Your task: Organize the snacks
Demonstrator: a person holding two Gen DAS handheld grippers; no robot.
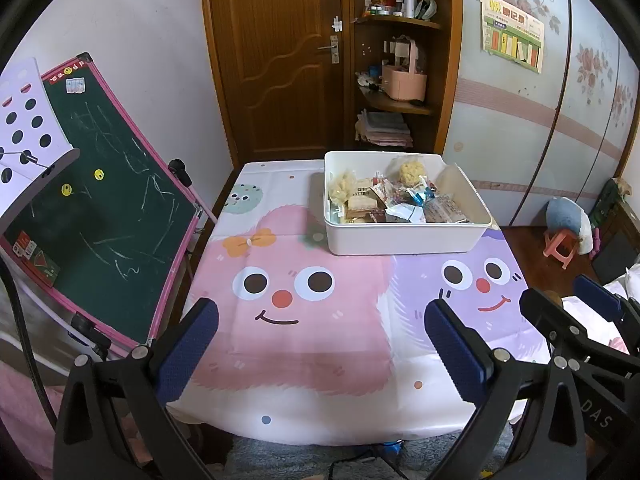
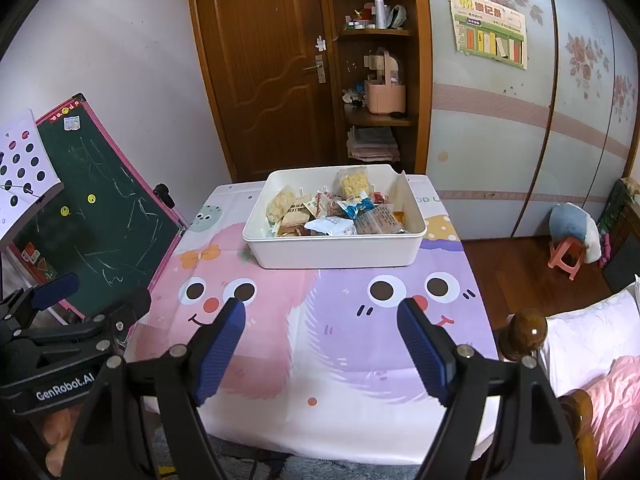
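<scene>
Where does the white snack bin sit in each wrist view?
Left wrist: white snack bin sits right of centre, on the far part of the cartoon tablecloth.
Right wrist: the bin sits near centre, above the open jaws.
Shared landmark: the wooden door behind the table.

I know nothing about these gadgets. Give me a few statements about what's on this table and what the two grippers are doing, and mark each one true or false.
1. The snacks lie inside a white bin. True.
2. The left gripper is clamped on a snack packet. False: its jaws stand open and hold nothing.
3. The bin sits on a tablecloth printed with cartoon faces. True.
4. The right gripper is reaching into the bin. False: it is over the near part of the table, short of the bin, jaws open.
5. Snack packets are scattered over the cloth. False: all those visible are in the bin.
</scene>
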